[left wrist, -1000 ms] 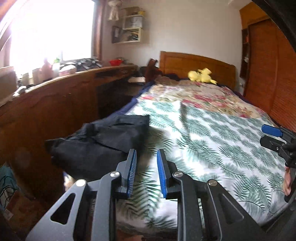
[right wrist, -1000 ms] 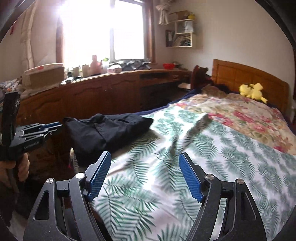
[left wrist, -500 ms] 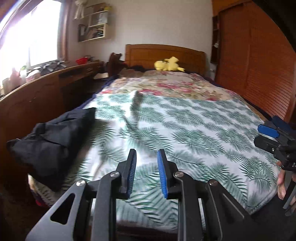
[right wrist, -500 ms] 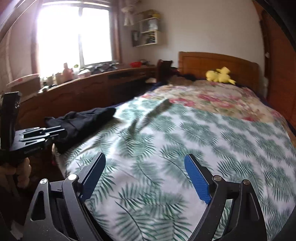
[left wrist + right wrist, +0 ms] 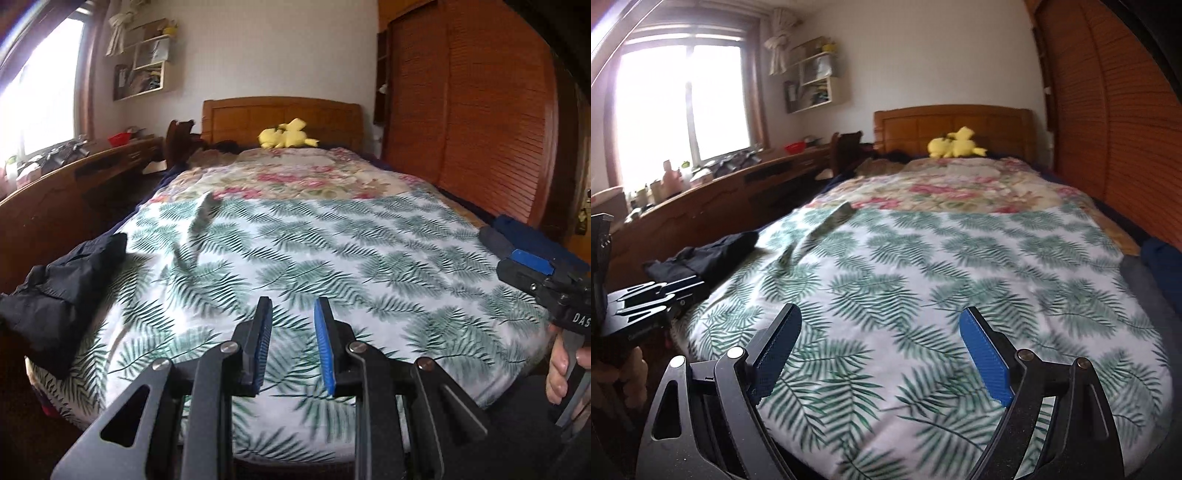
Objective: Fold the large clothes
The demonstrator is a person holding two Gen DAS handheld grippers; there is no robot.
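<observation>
Black garment (image 5: 62,288) bunched at bed (image 5: 332,258) edge; left claw (image 5: 291,343) narrow, empty; right claw (image 5: 882,354) wide.

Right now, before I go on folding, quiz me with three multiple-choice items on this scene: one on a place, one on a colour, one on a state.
1. Where is the black garment?
A. bed's left edge
B. by the headboard
C. in a gripper

2. The plush toy is:
A. red
B. yellow
C. blue

3. The right gripper is:
A. shut on cloth
B. open, empty
C. shut, empty

Answers:
1 A, it lies bunched on the leaf-print bedspread at its left edge.
2 B, yellow against the wooden headboard.
3 B, its jaws stand wide apart with only bedspread between.
</observation>
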